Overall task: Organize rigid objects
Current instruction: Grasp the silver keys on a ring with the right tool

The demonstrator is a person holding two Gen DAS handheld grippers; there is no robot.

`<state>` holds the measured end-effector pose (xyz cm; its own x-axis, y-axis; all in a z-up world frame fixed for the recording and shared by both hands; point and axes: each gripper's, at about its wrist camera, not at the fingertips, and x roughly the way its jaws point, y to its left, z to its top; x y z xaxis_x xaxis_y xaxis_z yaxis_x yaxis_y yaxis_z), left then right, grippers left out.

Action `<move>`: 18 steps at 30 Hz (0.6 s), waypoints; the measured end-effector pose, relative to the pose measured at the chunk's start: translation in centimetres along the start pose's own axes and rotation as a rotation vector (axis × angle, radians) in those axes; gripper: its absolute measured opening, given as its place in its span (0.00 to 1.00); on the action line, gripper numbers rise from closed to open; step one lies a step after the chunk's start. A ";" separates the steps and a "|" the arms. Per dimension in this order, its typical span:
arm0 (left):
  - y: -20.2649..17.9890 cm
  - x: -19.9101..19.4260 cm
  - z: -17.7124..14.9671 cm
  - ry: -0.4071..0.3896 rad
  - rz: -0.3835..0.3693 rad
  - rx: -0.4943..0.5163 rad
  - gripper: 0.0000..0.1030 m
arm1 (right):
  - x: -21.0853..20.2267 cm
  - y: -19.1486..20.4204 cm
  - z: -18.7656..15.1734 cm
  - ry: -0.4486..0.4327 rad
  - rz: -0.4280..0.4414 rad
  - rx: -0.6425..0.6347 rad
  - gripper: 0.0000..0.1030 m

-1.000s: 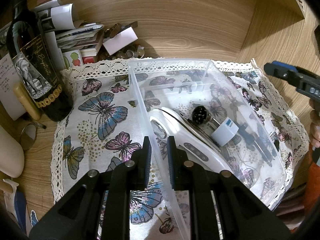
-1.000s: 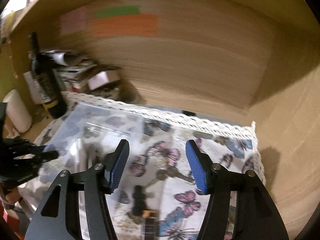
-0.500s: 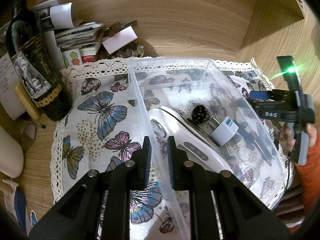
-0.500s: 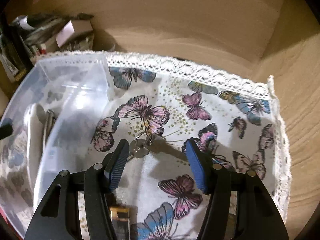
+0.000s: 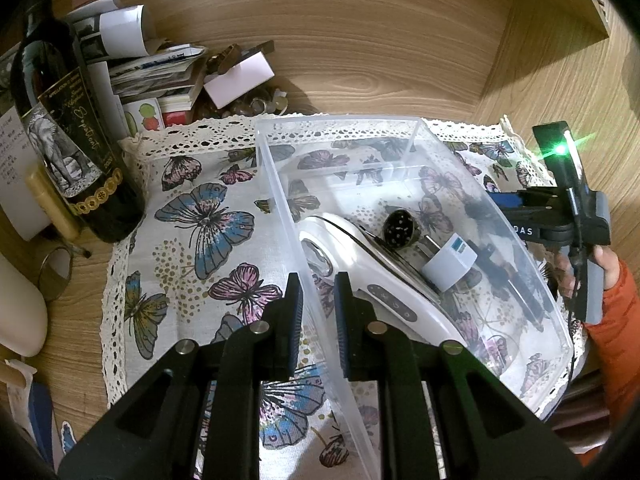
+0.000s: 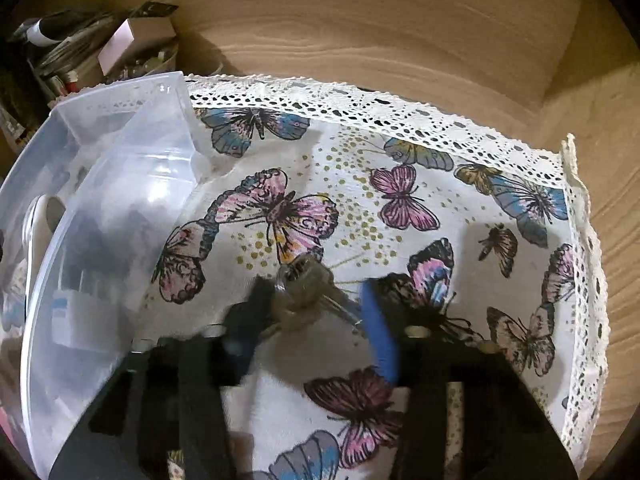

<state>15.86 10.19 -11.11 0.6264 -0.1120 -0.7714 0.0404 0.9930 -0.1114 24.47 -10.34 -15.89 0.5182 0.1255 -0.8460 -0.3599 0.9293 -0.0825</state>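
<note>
Now | left tool (image 5: 316, 300) clamps bin wall (image 5: 280, 208) | cloth (image 6: 480, 184) right: open

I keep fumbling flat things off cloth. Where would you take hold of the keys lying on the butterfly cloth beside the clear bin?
Grip the keys by their bunched heads at the ring, from above. They lie flat on the cloth, and the bunch is the thickest part; thin blades would slip.

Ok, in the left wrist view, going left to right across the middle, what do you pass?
Wine bottle → bare butterfly cloth → near wall of the clear bin → white handheld device → white plug adapter → right gripper, outside the bin's far wall.
</note>
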 end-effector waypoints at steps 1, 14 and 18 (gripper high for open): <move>0.0 0.0 0.0 0.000 -0.001 -0.002 0.14 | -0.1 0.1 -0.1 -0.004 -0.015 -0.008 0.22; 0.1 -0.1 0.0 -0.002 0.000 -0.001 0.14 | -3.3 0.9 -0.6 -0.102 -0.065 0.009 0.22; 0.0 0.0 0.0 -0.002 0.000 0.000 0.14 | -5.9 1.4 -0.4 -0.159 -0.065 0.000 0.22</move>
<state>15.80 10.23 -11.11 0.6282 -0.1120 -0.7700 0.0402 0.9929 -0.1117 20.59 -9.89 -11.17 0.6567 0.1181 -0.7449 -0.3213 0.9374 -0.1346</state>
